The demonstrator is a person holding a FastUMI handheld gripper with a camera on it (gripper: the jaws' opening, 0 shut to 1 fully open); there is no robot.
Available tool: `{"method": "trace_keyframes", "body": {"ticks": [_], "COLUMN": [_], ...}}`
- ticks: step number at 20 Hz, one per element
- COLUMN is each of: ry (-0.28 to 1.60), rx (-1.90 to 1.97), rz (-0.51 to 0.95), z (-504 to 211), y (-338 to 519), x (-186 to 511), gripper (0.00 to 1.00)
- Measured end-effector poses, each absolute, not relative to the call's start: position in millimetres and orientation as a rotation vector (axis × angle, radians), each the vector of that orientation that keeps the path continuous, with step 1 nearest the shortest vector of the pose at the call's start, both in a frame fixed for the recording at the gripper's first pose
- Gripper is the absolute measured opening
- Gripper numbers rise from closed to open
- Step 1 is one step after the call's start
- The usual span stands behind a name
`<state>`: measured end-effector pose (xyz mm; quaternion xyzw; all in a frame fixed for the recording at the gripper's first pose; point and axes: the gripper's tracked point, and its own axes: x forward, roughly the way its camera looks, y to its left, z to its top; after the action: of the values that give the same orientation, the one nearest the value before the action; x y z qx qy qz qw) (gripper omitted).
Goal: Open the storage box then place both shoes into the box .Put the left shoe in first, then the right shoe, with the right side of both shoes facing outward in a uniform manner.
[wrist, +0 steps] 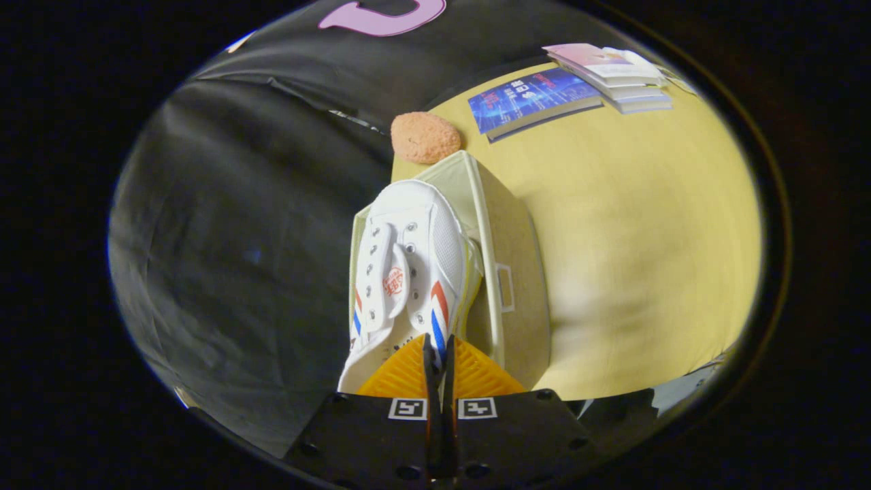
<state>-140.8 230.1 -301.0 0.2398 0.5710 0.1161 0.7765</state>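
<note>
A white sneaker [408, 265] with red and blue side stripes and a red mark on its tongue hangs just ahead of my fingers, toe pointing away. My gripper [435, 357] is shut on the sneaker's collar edge, the two fingers pressed together with only the thin rim between them. Under and behind the shoe stands the beige storage box [514, 272], open at the top, with a small label frame on its side wall. The shoe is over the box's opening; whether it touches the box I cannot tell. The box's inside is hidden by the shoe.
The box stands at the corner of a yellow table [633, 238]. A round orange sponge-like object [425, 137] lies just beyond the box. Farther back lie a blue book [531, 99] and a stack of pale books [616, 75]. Dark cloth hangs off the table's side.
</note>
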Motion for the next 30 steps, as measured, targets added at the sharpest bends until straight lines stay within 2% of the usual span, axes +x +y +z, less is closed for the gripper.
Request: {"method": "trace_keyframes", "body": {"ticks": [10,11,13,15,30], "ry": [1.233,1.234,1.207,1.178,1.144], "rx": [0.488,0.505,0.546,0.575,0.567], "rz": [0.167,0.168,0.181,0.17,0.188], "z": [-311,-310,-299,-292,-288], "y": [227,229,232,231,211], "x": [-138,-135,-126,-116,-103], "gripper": [0.04,0.08,0.23,0.16,0.16]}}
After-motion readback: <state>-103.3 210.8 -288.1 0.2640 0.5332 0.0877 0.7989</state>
